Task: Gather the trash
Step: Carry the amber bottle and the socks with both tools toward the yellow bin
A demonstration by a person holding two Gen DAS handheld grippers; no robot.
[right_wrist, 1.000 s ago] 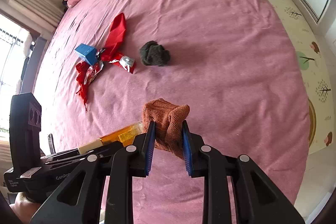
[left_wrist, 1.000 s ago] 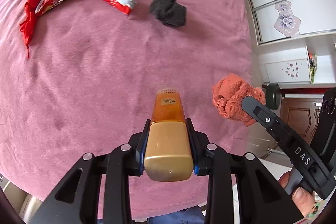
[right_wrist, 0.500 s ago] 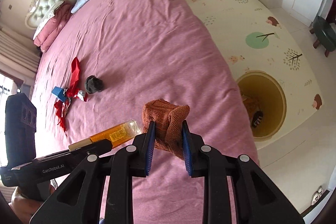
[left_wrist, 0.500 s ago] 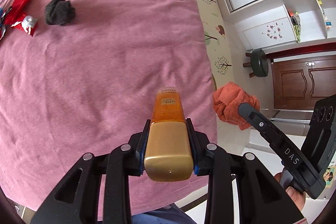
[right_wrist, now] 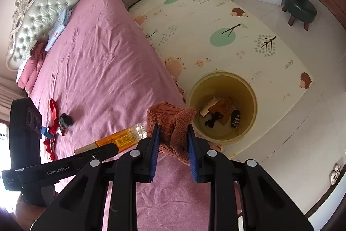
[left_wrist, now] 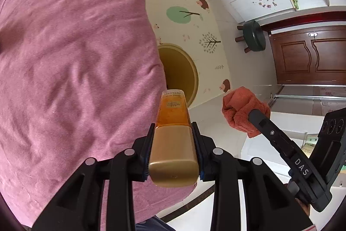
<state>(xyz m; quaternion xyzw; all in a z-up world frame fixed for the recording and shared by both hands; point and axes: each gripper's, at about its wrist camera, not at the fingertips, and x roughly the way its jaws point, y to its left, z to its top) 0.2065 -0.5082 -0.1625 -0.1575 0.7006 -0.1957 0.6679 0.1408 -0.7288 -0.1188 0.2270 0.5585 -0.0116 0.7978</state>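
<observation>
Right wrist view: right gripper (right_wrist: 173, 140) jaws are clamping an orange cloth (right_wrist: 170, 120) over the bed (right_wrist: 97, 62) edge, beside the open yellow bin (right_wrist: 250, 92) on the floor mat (right_wrist: 216, 21). Left gripper (left_wrist: 173, 151) jaws are gripping a gold-capped bottle (left_wrist: 173, 122) past the bed's edge.

Bin (right_wrist: 252, 99) on floor mat (right_wrist: 216, 21) beside bed (right_wrist: 97, 62) (scraps inside), stool (right_wrist: 299, 7) beyond

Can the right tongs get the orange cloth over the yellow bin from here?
Probably yes. The right tongs grip the orange cloth, and the yellow bin stands open on the floor beside the bed, with nothing between them.
</observation>
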